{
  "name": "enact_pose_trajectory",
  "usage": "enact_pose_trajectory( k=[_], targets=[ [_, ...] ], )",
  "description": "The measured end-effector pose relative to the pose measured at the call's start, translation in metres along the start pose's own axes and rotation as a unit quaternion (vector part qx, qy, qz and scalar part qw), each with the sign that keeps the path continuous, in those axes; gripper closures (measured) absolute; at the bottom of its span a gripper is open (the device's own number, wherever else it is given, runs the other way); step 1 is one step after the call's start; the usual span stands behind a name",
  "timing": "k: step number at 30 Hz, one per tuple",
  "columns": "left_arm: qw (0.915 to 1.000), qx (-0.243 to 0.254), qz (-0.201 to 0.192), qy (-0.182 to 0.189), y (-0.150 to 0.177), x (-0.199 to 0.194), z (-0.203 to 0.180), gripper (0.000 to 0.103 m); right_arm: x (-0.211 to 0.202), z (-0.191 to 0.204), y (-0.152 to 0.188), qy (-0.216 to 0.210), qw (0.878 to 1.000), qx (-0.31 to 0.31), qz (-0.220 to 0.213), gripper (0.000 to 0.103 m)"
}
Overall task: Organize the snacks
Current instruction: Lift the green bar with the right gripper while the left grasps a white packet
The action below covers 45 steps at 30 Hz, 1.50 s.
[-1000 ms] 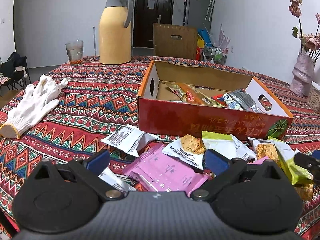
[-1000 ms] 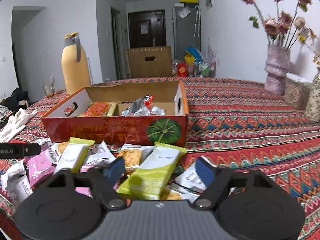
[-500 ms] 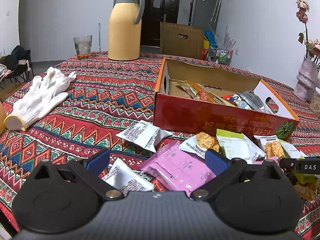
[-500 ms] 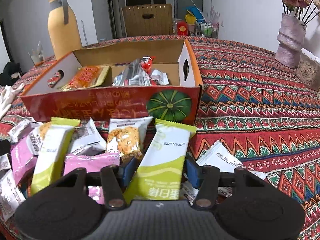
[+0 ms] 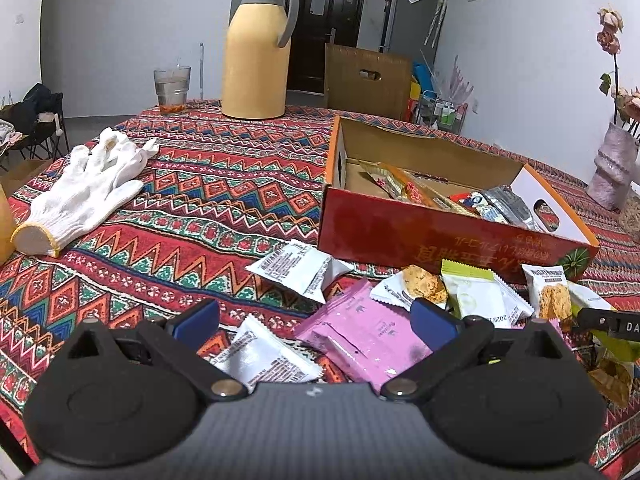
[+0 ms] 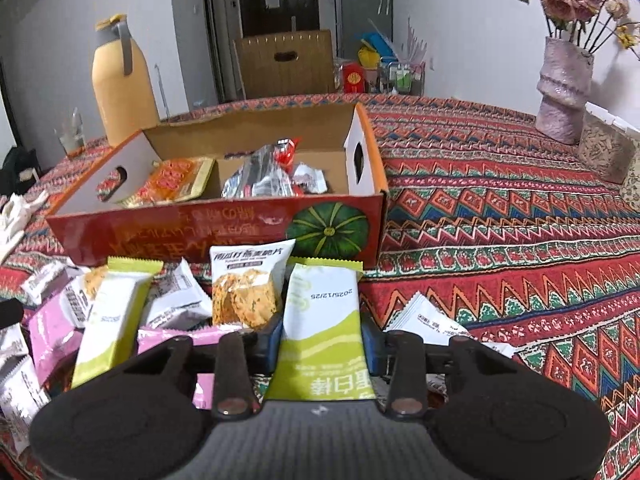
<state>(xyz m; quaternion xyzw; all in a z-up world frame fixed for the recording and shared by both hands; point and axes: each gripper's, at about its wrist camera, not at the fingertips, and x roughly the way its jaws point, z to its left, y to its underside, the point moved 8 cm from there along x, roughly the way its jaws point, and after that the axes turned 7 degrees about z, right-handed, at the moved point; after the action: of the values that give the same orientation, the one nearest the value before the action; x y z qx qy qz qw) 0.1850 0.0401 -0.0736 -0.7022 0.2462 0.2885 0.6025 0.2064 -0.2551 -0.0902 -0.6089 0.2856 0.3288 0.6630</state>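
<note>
An open red cardboard box (image 6: 216,232) with a pumpkin picture holds a few snack packets. Loose packets lie on the patterned cloth in front of it. My right gripper (image 6: 322,332) is shut on a green and white snack bar (image 6: 320,308), its blue pads pressing on both long sides. A cracker packet (image 6: 248,280) and a second green bar (image 6: 116,312) lie to its left. My left gripper (image 5: 316,320) hangs open over a pink packet (image 5: 360,336) and a white packet (image 5: 264,356), touching neither. The red box (image 5: 440,236) stands beyond it to the right.
A yellow thermos jug (image 5: 256,52) and a glass (image 5: 172,90) stand at the table's far side. White gloves (image 5: 88,192) lie on the left. A purple vase (image 6: 564,88) with flowers stands at the far right. Part of the right gripper shows at the left wrist view's right edge.
The right jaws have closed in from wide apart onto the green and white bar. The left gripper has drifted a little to the left and stays open.
</note>
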Motion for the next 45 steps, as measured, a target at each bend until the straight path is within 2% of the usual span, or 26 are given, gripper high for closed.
enact_pose_trajectory(
  k=[6, 10, 14, 18, 24, 35, 38, 41, 42, 45],
  targets=[
    [0.9999, -0.011, -0.002, -0.009, -0.006, -0.010, 0.014, 0.000, -0.015, -0.004, 0.001, -0.011, 0.999, 0.021, -0.031, 0.066],
    [0.9994, -0.012, 0.005, -0.032, -0.006, -0.013, 0.031, 0.000, -0.025, -0.009, 0.003, -0.017, 0.998, 0.034, -0.052, 0.066],
    [0.9985, -0.001, 0.027, -0.048, 0.002, -0.010, 0.044, 0.000, -0.033, -0.011, 0.006, -0.026, 0.996, 0.041, -0.068, 0.066],
    [0.9968, 0.015, 0.061, -0.049, 0.018, 0.004, 0.050, 0.000, -0.038, -0.011, 0.011, -0.030, 0.996, 0.043, -0.077, 0.066],
    [0.9943, 0.026, 0.090, -0.051, 0.034, 0.017, 0.055, 0.000, -0.047, -0.011, 0.016, -0.026, 0.995, 0.044, -0.087, 0.066],
    [0.9952, 0.038, 0.075, -0.050, 0.034, 0.023, 0.048, 0.001, -0.048, -0.011, 0.017, -0.015, 0.995, 0.051, -0.090, 0.066],
    [0.9959, 0.044, 0.064, -0.046, 0.034, 0.020, 0.043, 0.014, -0.048, -0.010, 0.017, -0.015, 0.995, 0.050, -0.090, 0.066],
    [0.9964, 0.054, 0.050, -0.043, 0.033, 0.015, 0.038, 0.043, -0.048, -0.009, 0.017, -0.016, 0.995, 0.048, -0.091, 0.066],
    [0.9964, 0.059, 0.048, -0.038, 0.033, 0.013, 0.036, 0.057, -0.049, -0.009, 0.017, -0.016, 0.995, 0.048, -0.092, 0.066],
    [0.9964, 0.065, 0.045, -0.031, 0.033, 0.010, 0.032, 0.060, -0.050, -0.009, 0.017, -0.017, 0.994, 0.048, -0.094, 0.066]
  ],
)
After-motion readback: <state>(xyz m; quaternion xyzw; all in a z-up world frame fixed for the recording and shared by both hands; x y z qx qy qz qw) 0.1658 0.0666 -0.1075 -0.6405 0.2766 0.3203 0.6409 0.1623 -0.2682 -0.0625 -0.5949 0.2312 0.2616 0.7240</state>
